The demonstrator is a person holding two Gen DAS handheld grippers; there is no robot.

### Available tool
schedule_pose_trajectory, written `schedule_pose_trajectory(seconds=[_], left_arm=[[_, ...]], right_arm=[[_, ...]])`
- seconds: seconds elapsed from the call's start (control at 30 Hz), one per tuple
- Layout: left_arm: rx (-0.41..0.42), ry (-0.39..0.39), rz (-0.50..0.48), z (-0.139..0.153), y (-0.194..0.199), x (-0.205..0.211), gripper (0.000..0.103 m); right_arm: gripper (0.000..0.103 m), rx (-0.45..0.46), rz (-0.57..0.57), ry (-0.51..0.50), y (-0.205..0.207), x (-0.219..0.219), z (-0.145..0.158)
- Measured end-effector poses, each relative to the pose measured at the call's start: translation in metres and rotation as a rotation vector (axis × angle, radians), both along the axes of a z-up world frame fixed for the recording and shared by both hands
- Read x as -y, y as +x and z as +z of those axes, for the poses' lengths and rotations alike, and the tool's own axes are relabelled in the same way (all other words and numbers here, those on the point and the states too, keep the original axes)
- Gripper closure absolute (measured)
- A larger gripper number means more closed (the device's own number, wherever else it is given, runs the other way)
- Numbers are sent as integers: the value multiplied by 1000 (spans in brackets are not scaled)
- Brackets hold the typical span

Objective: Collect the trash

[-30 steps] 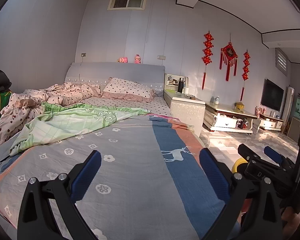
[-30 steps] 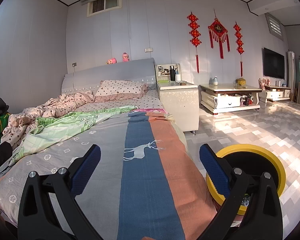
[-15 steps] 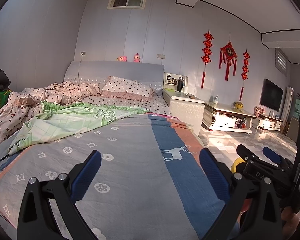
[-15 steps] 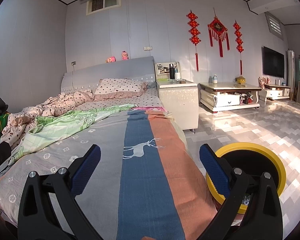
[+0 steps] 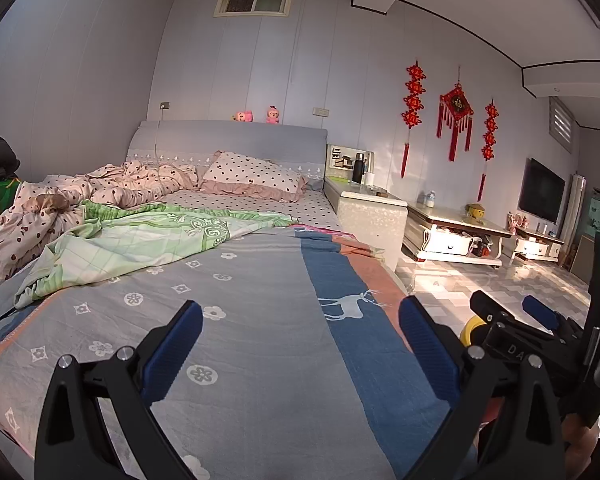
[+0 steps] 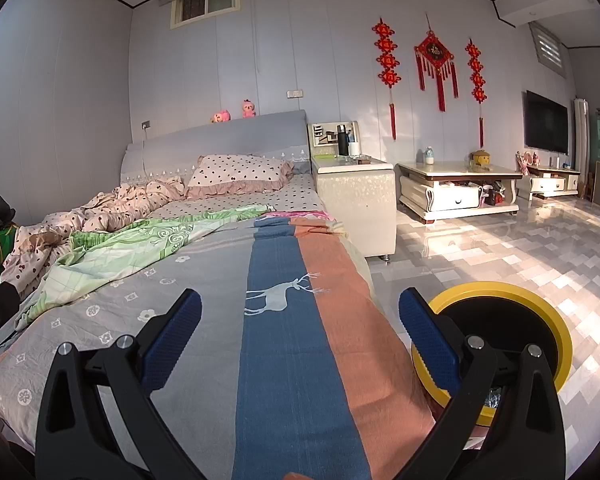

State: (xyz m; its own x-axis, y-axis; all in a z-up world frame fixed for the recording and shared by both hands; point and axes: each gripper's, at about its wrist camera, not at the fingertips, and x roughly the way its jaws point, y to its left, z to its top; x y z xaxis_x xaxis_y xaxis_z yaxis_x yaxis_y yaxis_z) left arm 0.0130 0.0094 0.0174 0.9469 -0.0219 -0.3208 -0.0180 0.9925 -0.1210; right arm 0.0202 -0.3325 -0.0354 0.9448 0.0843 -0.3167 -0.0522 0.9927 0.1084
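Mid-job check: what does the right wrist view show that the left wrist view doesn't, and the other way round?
Only the right wrist view shows the whole round yellow-rimmed black trash bin on the tiled floor beside the bed, with something shiny inside.

Only the left wrist view shows the right gripper from the side, open, hiding most of that bin.

Both show the bed's grey, blue and orange deer-print cover, red wall knots, and an empty open gripper; the left gripper holds nothing.

Dim, bluish room; warm sun glares on the floor (image 6: 540, 240), perhaps from right; fisheye-bent edges.
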Motion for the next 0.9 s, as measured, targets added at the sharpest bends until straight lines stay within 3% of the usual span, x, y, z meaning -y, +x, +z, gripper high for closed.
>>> schedule_pose_trajectory(seconds=[0.9], left_arm=[[-6,-5,-8,-4,-1,4,8]], right_arm=[[8,-8,-1,3,0,1,-3]])
